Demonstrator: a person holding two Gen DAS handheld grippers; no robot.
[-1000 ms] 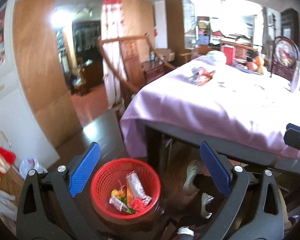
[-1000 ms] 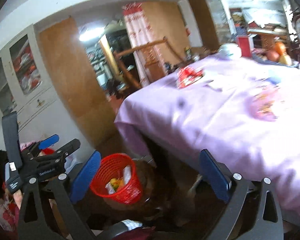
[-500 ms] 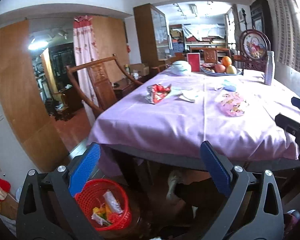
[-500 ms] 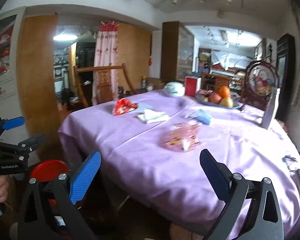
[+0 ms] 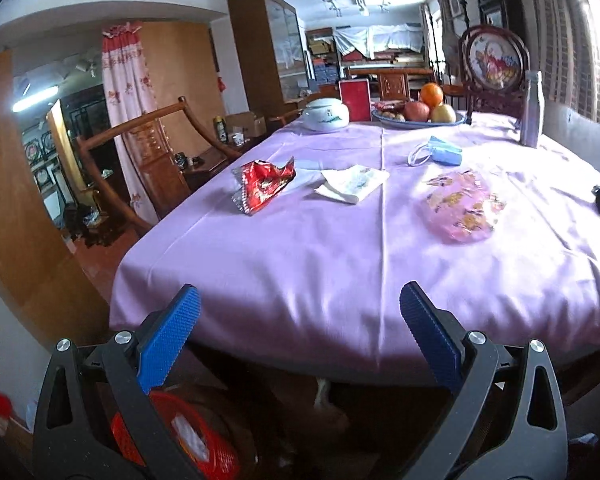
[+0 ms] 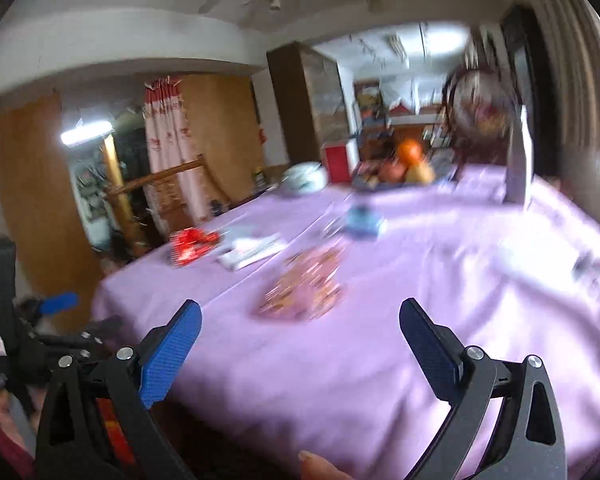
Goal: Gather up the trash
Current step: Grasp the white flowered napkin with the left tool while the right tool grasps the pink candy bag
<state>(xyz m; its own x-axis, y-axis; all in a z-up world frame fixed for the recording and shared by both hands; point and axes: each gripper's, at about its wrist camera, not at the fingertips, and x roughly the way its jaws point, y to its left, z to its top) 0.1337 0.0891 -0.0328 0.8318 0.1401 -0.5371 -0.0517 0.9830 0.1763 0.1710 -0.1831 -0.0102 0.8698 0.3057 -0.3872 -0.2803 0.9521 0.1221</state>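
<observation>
On the purple tablecloth (image 5: pixel 300 248) lie a crumpled red wrapper (image 5: pixel 262 186), a white napkin (image 5: pixel 352 184), a blue face mask (image 5: pixel 440 154) and a pink snack bag (image 5: pixel 460 206). My left gripper (image 5: pixel 300 328) hangs open and empty at the table's near edge, above the red basket (image 5: pixel 204 440) on the floor, which holds trash. My right gripper (image 6: pixel 300 340) is open and empty too, over the near cloth just short of the pink snack bag (image 6: pixel 304 288). The right wrist view is blurred; the red wrapper (image 6: pixel 190 245) and napkin (image 6: pixel 252 250) show in it.
At the far end stand a fruit bowl (image 5: pixel 418 114), a white lidded pot (image 5: pixel 326 114), a red box (image 5: pixel 354 100) and a bottle (image 5: pixel 532 110). A wooden chair (image 5: pixel 140 160) stands left of the table. The left gripper's body (image 6: pixel 40 332) shows at the right view's left edge.
Both grippers have risen from floor level by the red basket to table height and moved toward the table. The basket has slid to the bottom of the left view.
</observation>
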